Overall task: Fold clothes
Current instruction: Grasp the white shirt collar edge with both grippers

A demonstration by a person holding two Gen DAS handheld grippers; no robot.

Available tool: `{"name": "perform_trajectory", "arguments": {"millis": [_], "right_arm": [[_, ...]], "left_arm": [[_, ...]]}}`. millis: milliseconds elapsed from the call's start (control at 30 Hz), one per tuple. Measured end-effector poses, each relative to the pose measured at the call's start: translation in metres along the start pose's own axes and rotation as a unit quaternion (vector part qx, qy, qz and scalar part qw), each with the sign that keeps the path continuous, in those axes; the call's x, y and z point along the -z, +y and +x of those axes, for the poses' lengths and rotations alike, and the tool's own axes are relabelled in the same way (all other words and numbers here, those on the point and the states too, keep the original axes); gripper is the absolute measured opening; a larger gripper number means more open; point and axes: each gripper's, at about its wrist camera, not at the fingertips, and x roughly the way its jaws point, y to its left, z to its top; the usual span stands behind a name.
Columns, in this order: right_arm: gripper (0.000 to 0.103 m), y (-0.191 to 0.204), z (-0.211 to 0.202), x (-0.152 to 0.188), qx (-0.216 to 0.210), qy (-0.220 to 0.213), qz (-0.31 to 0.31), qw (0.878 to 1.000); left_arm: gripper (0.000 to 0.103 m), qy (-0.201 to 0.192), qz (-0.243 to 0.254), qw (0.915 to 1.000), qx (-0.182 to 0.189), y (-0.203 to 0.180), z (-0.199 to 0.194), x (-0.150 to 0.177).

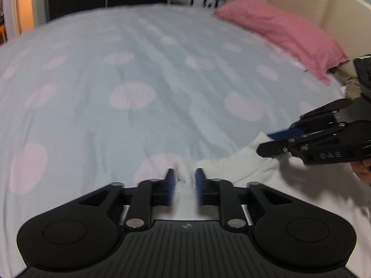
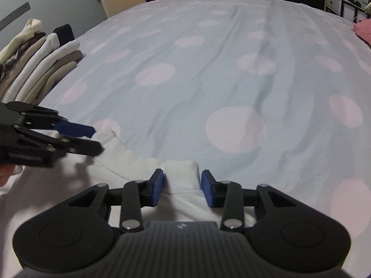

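left gripper (image 1: 184,180): jaws narrowly apart, a fold of the white garment (image 1: 266,180) bunched between the blue pads; whether they actually pinch it cannot be told. right gripper (image 2: 182,185): jaws parted wider, straddling a raised fold of the same garment, pads not touching it. garment lies at the near edge of the blue bedspread (image 2: 208,69) with pink dots. folded stack (image 2: 39,62) at left; pink pillow (image 1: 278,32) by the headboard.

Each camera sits low behind its own tongs, looking forward across the bed (image 1: 162,58) from close above the white garment (image 2: 180,169). The left view faces toward the pink pillow (image 1: 278,32), the right toward folded clothes (image 2: 39,64); both share the spotted bedspread, and each sees the other tongs at its edge
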Motion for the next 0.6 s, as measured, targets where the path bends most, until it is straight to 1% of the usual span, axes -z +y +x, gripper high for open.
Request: {"name": "perform_trajectory", "arguments": {"millis": [33, 67, 100, 167, 200, 267, 300, 367, 500, 600], "right_arm": [[0.009, 0.002, 0.003, -0.001, -0.002, -0.001, -0.003, 1.000], [0.008, 0.005, 0.006, -0.002, -0.005, -0.003, -0.006, 1.000], [0.008, 0.007, 0.009, -0.003, -0.007, -0.004, -0.009, 1.000], [0.006, 0.008, 0.014, -0.004, -0.002, 0.001, -0.004, 1.000], [0.006, 0.008, 0.016, -0.004, 0.002, 0.005, -0.001, 1.000], [0.007, 0.008, 0.020, -0.004, 0.009, 0.011, 0.006, 1.000], [0.009, 0.008, 0.023, -0.004, 0.013, 0.014, 0.009, 1.000], [0.015, 0.008, 0.022, -0.006, 0.018, 0.019, 0.021, 0.999], [0.016, 0.013, -0.012, -0.004, 0.013, 0.018, 0.016, 1.000], [0.016, 0.019, -0.049, 0.012, 0.012, 0.037, 0.013, 0.999]], "left_arm": [[0.013, -0.013, 0.002, 0.9999, -0.006, -0.001, -0.002, 0.000], [0.013, -0.026, 0.004, 0.9996, -0.013, -0.001, -0.004, 0.000], [0.013, -0.024, 0.003, 0.9995, -0.022, -0.001, -0.002, -0.001], [0.013, -0.004, 0.003, 0.9994, -0.035, -0.003, 0.006, 0.000], [0.014, 0.006, 0.004, 0.9991, -0.041, -0.004, 0.009, 0.001], [0.017, 0.007, 0.003, 0.9986, -0.052, -0.010, 0.009, -0.003], [0.023, 0.007, -0.001, 0.9986, -0.052, -0.010, 0.004, -0.004], [0.024, 0.005, -0.008, 0.9986, -0.053, -0.009, -0.008, -0.005], [0.024, 0.001, 0.005, 0.9980, -0.063, -0.015, -0.055, 0.008], [0.024, 0.006, 0.002, 0.9978, -0.067, -0.021, -0.100, 0.029]]}}
